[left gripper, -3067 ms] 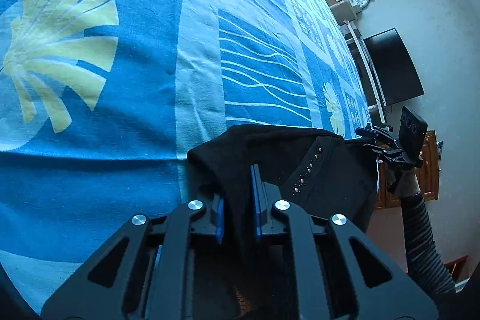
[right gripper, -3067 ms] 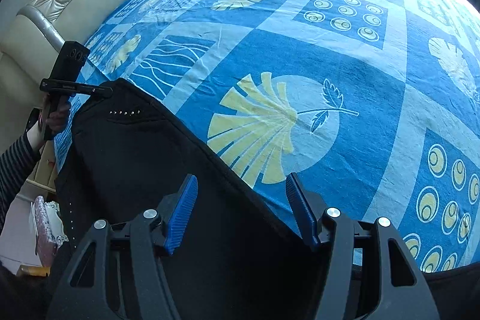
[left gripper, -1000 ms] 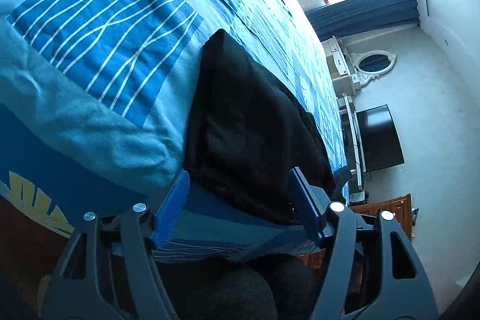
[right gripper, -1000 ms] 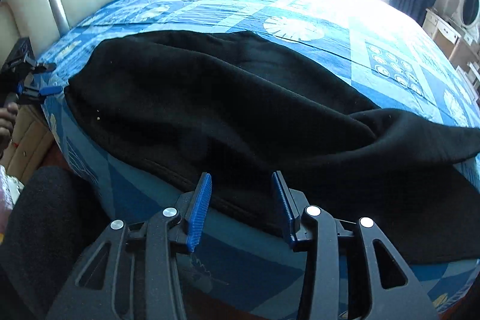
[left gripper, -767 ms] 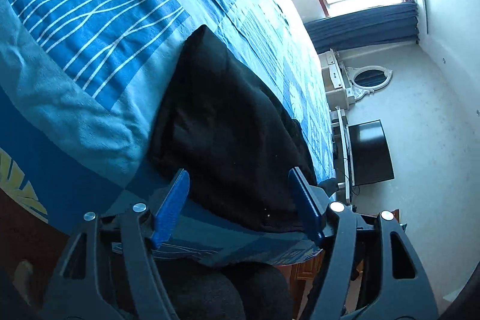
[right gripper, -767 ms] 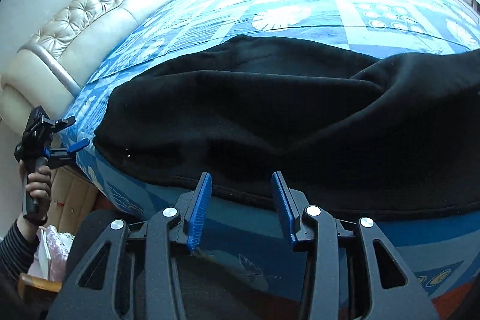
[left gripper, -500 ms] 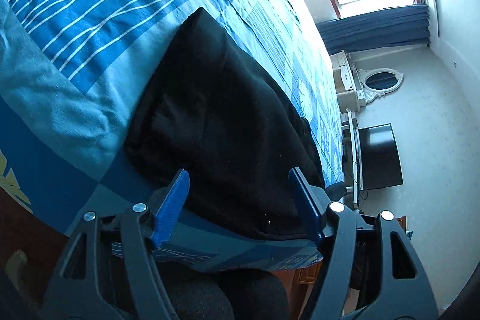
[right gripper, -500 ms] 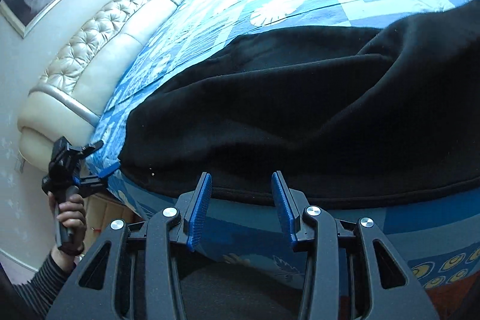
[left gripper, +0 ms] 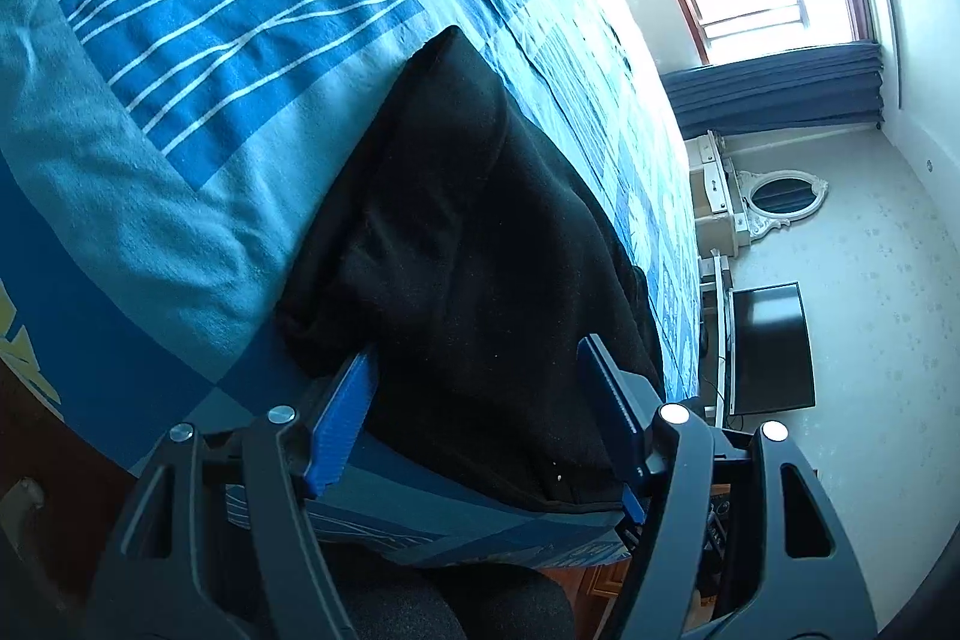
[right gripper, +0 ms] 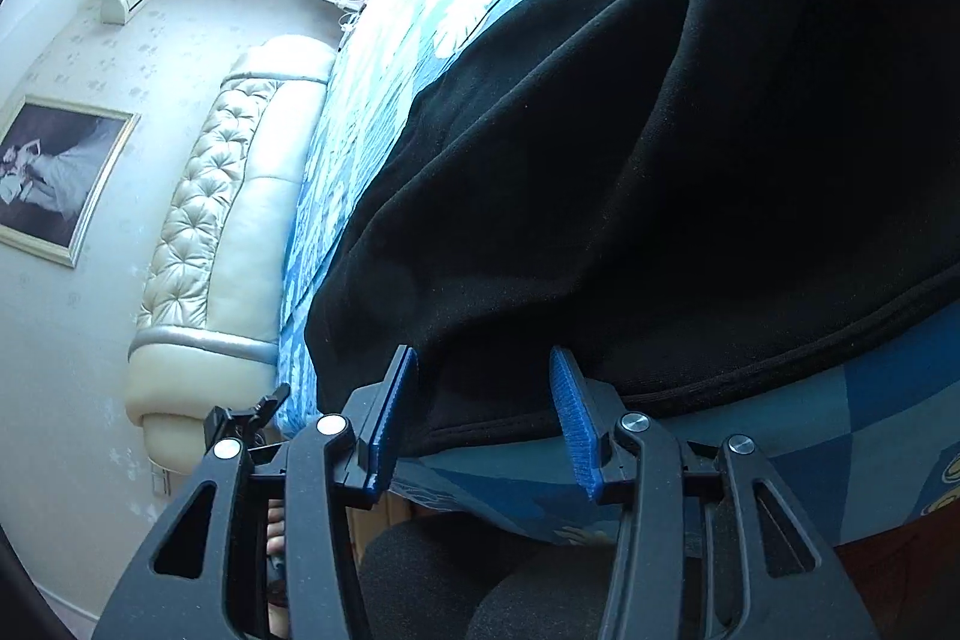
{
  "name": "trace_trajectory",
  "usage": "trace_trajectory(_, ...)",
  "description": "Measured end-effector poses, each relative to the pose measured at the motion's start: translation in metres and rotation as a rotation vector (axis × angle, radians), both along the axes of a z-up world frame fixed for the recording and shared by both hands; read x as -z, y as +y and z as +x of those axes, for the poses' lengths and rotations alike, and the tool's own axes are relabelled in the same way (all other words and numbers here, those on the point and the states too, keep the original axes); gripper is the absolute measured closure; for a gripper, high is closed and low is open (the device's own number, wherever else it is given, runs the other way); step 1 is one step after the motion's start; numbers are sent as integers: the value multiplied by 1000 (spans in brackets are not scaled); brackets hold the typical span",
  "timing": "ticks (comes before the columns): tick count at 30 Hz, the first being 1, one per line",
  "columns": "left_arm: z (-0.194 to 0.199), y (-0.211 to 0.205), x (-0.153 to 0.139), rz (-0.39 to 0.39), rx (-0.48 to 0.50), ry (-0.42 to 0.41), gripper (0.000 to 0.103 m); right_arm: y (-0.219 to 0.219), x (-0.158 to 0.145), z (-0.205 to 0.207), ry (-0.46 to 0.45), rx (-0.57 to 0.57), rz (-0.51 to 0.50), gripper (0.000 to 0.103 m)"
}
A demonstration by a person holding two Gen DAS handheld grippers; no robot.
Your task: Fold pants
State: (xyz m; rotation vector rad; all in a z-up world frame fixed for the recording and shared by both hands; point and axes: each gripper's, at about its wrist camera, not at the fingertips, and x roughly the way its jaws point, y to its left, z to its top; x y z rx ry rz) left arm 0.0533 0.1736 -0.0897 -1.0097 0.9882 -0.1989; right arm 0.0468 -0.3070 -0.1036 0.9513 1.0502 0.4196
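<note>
The black pants (left gripper: pixel 480 244) lay spread along the near edge of the bed (left gripper: pixel 180 112), on its blue patterned cover. In the left wrist view they ran from the centre toward 5 o'clock, one corner pointing to 12. The left gripper (left gripper: pixel 480 418) had its fingers (left gripper: pixel 342 424) wide apart, holding nothing, with the hem of the pants between them. In the right wrist view the pants (right gripper: pixel 660 160) filled the frame from 12 to 3 o'clock. The right gripper (right gripper: pixel 480 412) also had its fingers (right gripper: pixel 573 418) apart and empty, just at the hem. A padded headboard (right gripper: pixel 210 244) stood at 9 o'clock.
</note>
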Motion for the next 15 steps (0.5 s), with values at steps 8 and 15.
trace_trajectory(8,6,-6,-1,66,1,38,64,3,2,0,27,116,19,53)
trace_trajectory(15,0,10,13,26,-21,82,90,7,8,-11,38,204,63,53)
